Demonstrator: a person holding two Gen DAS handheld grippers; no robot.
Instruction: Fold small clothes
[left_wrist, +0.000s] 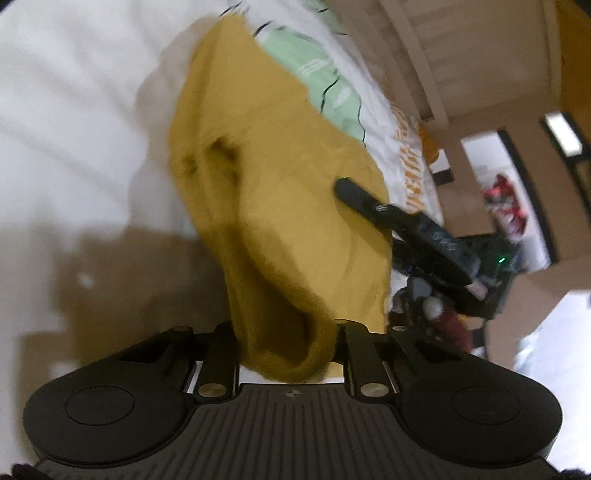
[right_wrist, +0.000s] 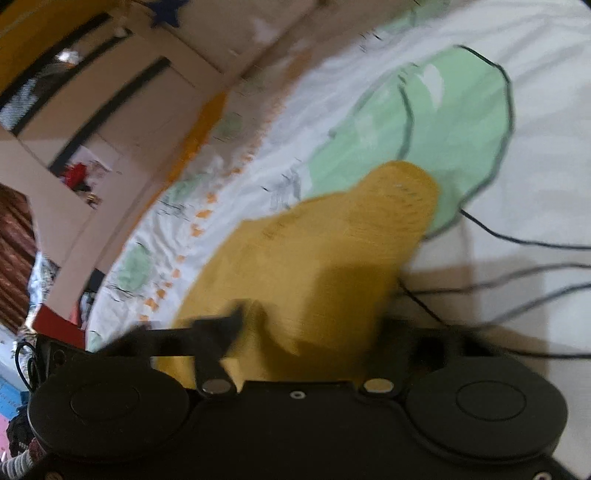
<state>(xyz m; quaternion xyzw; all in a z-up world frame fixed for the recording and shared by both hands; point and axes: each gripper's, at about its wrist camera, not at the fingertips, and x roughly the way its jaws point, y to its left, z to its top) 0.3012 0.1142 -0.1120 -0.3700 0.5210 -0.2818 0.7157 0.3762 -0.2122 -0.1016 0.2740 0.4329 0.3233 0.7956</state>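
A mustard-yellow small garment (left_wrist: 273, 192) hangs stretched over the white bedsheet (left_wrist: 66, 110). My left gripper (left_wrist: 286, 354) is shut on the garment's thick hem, which bunches between its jaws. My right gripper (left_wrist: 373, 199) shows in the left wrist view at the garment's right edge, one black finger lying over the cloth. In the right wrist view the garment (right_wrist: 317, 251) fills the space in front of my right gripper (right_wrist: 306, 332), with cloth between the blurred fingers. Both views are smeared by motion.
The bedsheet carries a mint-green print with dark outlines (right_wrist: 458, 122) and orange marks (left_wrist: 410, 147). Thin black cables (right_wrist: 517, 240) lie on the sheet at the right. Beige cupboards (right_wrist: 122, 88) and clutter (left_wrist: 506, 199) stand beyond the bed.
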